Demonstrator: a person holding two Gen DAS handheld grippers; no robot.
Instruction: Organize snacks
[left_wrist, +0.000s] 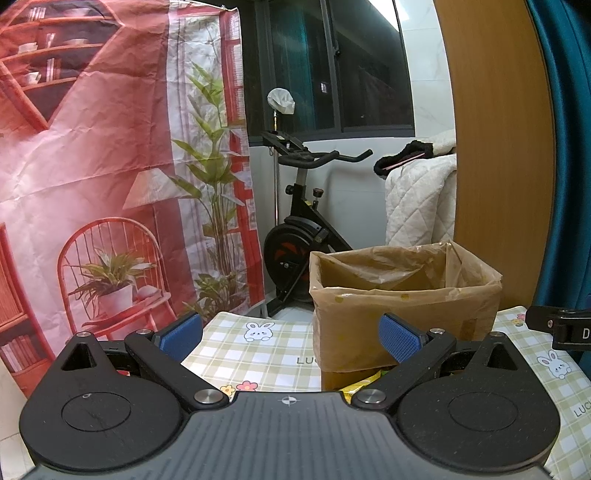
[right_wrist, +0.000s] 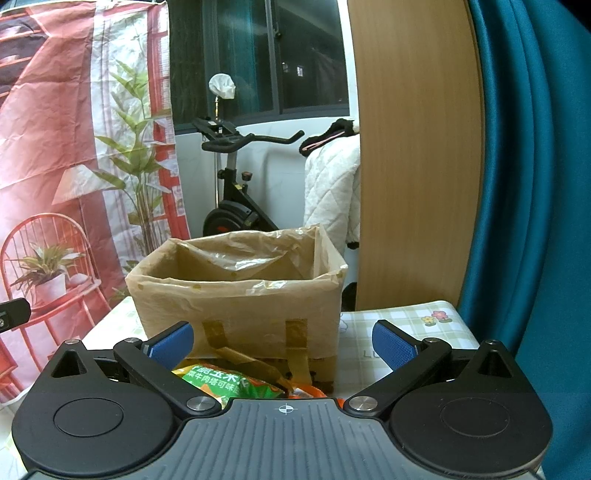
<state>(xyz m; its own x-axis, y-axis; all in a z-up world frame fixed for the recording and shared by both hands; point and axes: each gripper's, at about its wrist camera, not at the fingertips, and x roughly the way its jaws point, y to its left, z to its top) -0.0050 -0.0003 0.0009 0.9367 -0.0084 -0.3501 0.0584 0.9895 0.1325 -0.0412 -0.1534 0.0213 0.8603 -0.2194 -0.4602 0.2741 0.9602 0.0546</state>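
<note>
Left gripper (left_wrist: 291, 338) spread wide, empty | right gripper (right_wrist: 283, 341) spread wide, empty | snack bags (right_wrist: 229, 380) heaped just below right gripper, before box (right_wrist: 236, 295) | risk: loose plastic liner (right_wrist: 243, 258) snagging a dropped bag; crinkly packets slipping.

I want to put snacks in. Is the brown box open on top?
Open: the box has no lid, and its plastic liner folds over the rim.

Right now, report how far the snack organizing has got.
Nothing looks done: no snack shows in the bag-lined cardboard box, floor hidden. Both left gripper and right gripper are open and hold nothing. Left to do: the green snack packet lies before the box.
</note>
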